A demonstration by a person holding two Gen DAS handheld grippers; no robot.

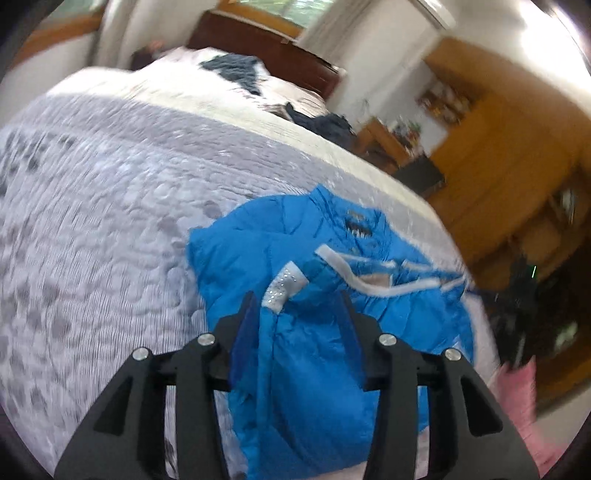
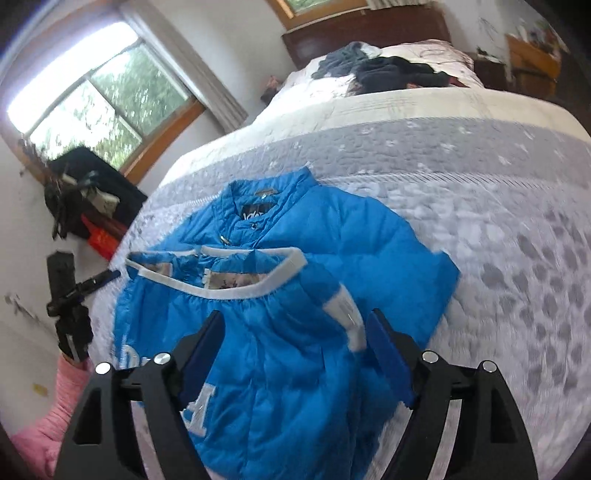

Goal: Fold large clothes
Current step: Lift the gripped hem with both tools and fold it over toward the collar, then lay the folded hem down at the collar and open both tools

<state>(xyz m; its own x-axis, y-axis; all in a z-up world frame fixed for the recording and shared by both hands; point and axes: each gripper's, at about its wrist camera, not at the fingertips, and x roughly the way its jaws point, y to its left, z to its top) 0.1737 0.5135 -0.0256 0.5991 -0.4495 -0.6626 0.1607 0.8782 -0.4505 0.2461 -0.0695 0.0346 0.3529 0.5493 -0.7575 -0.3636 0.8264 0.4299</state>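
A bright blue puffer jacket (image 1: 332, 240) lies on the grey quilted bed (image 1: 110, 184), collar away from me and the white-banded hem (image 2: 229, 288) folded up over the chest. My left gripper (image 1: 299, 314) has its jaws partly closed, and a puffy sleeve fills the gap. That sleeve's sparkly white cuff (image 1: 284, 288) sits just past the tips. Over the jacket (image 2: 332, 229) near the front, my right gripper (image 2: 295, 328) stands wide open, with a white cuff (image 2: 347, 314) by its right finger. In the right wrist view the left gripper (image 2: 70, 306) shows at the jacket's left edge.
Dark clothes (image 2: 399, 70) are piled near the wooden headboard (image 2: 369, 33). A black bag (image 2: 96, 177) sits under the window (image 2: 99, 96) beside the bed. Wooden cabinets (image 1: 498, 166) stand on the other side. A pink sleeve (image 2: 62, 398) holds the left gripper.
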